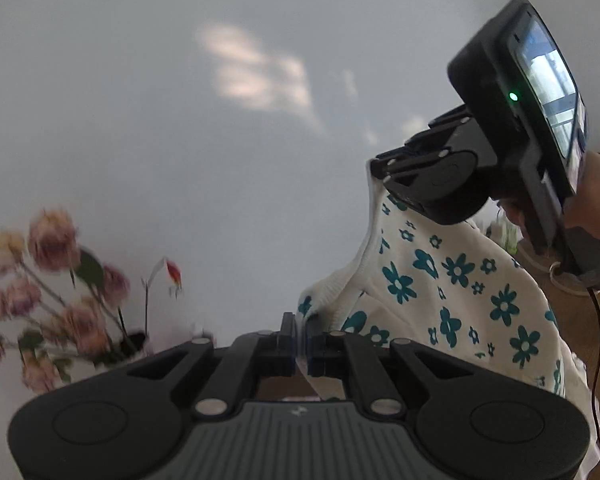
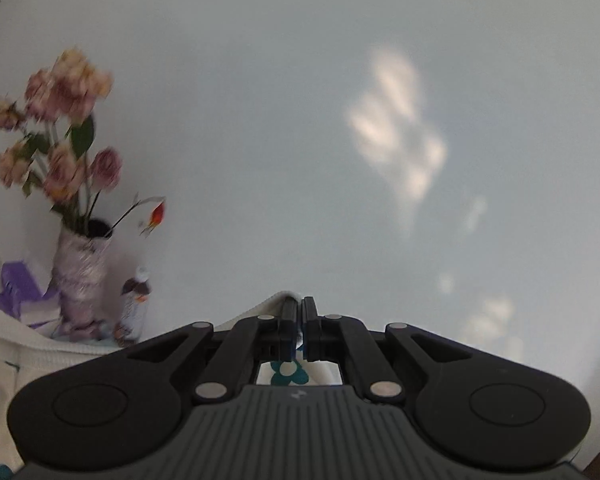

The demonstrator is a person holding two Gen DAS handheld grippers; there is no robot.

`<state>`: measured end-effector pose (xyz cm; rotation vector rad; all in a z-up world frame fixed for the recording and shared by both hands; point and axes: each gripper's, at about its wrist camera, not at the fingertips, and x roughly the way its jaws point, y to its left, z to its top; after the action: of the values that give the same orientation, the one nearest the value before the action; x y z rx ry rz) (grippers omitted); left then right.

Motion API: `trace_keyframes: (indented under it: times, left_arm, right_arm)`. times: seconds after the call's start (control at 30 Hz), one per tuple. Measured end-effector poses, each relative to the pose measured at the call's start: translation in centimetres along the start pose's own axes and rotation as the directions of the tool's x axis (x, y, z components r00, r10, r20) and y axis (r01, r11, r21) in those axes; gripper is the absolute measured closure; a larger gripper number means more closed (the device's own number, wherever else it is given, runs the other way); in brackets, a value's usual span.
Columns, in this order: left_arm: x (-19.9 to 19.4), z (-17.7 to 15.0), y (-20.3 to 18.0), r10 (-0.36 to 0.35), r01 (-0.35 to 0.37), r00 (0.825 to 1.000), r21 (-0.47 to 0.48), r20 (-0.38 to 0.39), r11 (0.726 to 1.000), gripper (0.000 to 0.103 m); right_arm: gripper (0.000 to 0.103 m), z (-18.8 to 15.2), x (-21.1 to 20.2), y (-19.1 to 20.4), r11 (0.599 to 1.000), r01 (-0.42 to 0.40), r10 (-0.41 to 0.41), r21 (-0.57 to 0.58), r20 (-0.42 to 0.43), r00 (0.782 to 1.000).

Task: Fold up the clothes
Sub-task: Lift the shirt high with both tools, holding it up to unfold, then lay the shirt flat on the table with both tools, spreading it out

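A white garment with teal flowers (image 1: 452, 280) hangs in the air between my two grippers. My left gripper (image 1: 300, 330) is shut on its ribbed white edge, low in the left wrist view. The right gripper (image 1: 384, 168) shows at upper right of that view, shut on another part of the edge, with a hand on its handle. In the right wrist view my right gripper (image 2: 299, 312) is shut on the garment (image 2: 286, 372), whose cloth bunches behind the fingers and trails to the lower left. Both cameras point up at a pale wall.
A vase (image 2: 80, 276) of pink flowers (image 2: 64, 120) stands at the left, with a purple object (image 2: 18, 284) and a small figurine (image 2: 136, 304) beside it. The same flowers (image 1: 48, 280) show blurred in the left wrist view. Wooden floor and a cable (image 1: 596, 360) lie at far right.
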<state>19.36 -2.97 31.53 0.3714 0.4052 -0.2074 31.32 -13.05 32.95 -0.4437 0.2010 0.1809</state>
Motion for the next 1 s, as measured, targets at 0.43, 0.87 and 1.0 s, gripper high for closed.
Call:
trace_keyframes:
  times: [0.43, 0.87, 1.0]
  left_arm:
    - [10.9, -18.8, 9.7, -0.015, -0.065, 0.926, -0.199, -0.377, 0.978, 0.099]
    - [8.6, -21.1, 10.1, 0.009, -0.047, 0.938, -0.102, -0.347, 0.994, 0.043]
    - [6.8, -22.8, 6.9, -0.045, 0.09, 0.948, 0.13, -0.314, 0.987, 0.043]
  right_arm:
    - [0.069, -7.1, 10.1, 16.7, 0.928, -0.36, 0.373, 0.1, -0.181, 0.91]
    - [0.039, -18.2, -5.7, 10.7, 0.882, -0.468, 0.451, 0.057, -0.389, 0.803]
    - [0.039, -23.0, -9.4, 12.0, 0.862, -0.507, 0.452, 0.018, -0.482, 0.751]
